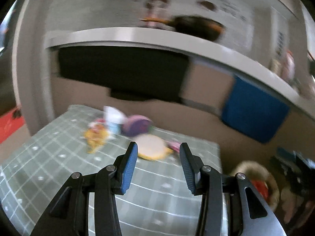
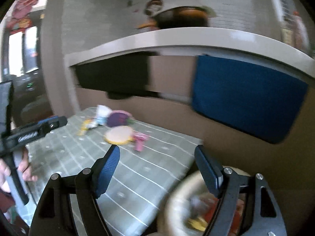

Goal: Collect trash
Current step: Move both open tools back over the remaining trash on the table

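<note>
Both views are blurred by motion. Trash lies at the far end of a green checked tablecloth (image 1: pixel 59 157): a yellow wrapper (image 1: pixel 96 137), a white-and-blue cup (image 1: pixel 113 120), a purple round piece (image 1: pixel 135 124), a tan round lid with a yellow rim (image 1: pixel 151 147) and a pink piece (image 2: pixel 139 140). My left gripper (image 1: pixel 158 153) hangs above the cloth, short of the lid, open with nothing between its blue pads. My right gripper (image 2: pixel 157 157) stands wide open and empty over the table's right edge. A pale round basket (image 2: pixel 177 196) with red and yellow scraps sits below it.
A white counter (image 2: pixel 177 37) runs behind the table, with a dark pan (image 1: pixel 196 27) on it. A blue panel (image 2: pixel 246 98) and a black recess (image 1: pixel 122 70) lie under the counter. The left gripper (image 2: pixel 39 127) and the hand holding it show at the right wrist view's left edge.
</note>
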Demonstrator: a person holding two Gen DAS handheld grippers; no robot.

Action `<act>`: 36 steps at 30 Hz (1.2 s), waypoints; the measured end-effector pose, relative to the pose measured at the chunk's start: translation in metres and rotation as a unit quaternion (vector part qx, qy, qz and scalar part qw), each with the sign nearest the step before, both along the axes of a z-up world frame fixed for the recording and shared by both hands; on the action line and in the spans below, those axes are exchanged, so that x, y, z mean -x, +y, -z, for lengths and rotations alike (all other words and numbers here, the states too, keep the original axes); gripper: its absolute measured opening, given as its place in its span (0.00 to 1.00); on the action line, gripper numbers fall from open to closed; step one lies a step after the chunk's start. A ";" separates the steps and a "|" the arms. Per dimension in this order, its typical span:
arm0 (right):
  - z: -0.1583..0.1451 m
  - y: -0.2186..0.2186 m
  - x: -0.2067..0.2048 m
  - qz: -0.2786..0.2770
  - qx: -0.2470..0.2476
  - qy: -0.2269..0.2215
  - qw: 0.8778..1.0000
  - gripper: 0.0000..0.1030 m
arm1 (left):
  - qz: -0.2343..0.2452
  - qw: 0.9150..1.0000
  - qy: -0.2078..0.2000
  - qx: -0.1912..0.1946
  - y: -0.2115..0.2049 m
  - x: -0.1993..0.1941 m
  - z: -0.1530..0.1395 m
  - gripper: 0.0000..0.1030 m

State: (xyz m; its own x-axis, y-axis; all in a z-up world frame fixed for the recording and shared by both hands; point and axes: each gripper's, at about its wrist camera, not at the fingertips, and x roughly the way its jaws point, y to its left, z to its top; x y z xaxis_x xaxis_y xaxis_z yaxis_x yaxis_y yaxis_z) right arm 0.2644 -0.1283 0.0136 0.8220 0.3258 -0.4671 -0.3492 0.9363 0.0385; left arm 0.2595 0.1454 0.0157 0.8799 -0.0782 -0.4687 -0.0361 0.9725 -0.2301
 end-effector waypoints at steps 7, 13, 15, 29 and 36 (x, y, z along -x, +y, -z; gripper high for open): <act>0.004 0.059 -0.052 -0.031 -0.002 -0.001 1.000 0.74 | -0.126 0.990 0.006 0.059 0.103 -0.032 0.023 0.49; 0.024 0.085 -0.096 -0.053 -0.006 0.041 0.998 0.74 | -0.128 0.985 0.055 0.100 0.127 -0.083 0.072 0.50; 0.032 0.089 -0.107 -0.054 -0.009 0.055 0.997 0.74 | -0.125 0.985 0.071 0.092 0.120 -0.103 0.085 0.51; 0.074 0.081 -0.157 -0.057 -0.025 0.125 0.990 0.74 | -0.144 0.975 0.150 0.083 0.116 -0.206 0.143 0.50; 0.073 0.108 -0.170 -0.081 -0.019 0.129 0.988 0.74 | -0.112 0.974 0.184 0.068 0.120 -0.185 0.144 0.12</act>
State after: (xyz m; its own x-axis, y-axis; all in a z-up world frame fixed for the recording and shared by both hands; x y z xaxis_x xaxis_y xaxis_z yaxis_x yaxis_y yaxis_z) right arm 0.4348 -0.0203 -0.0596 0.6132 0.4645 -0.6389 -0.4689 0.8650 0.1788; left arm 0.4440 0.2652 -0.1279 0.6561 0.0139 -0.7545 -0.3489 0.8921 -0.2870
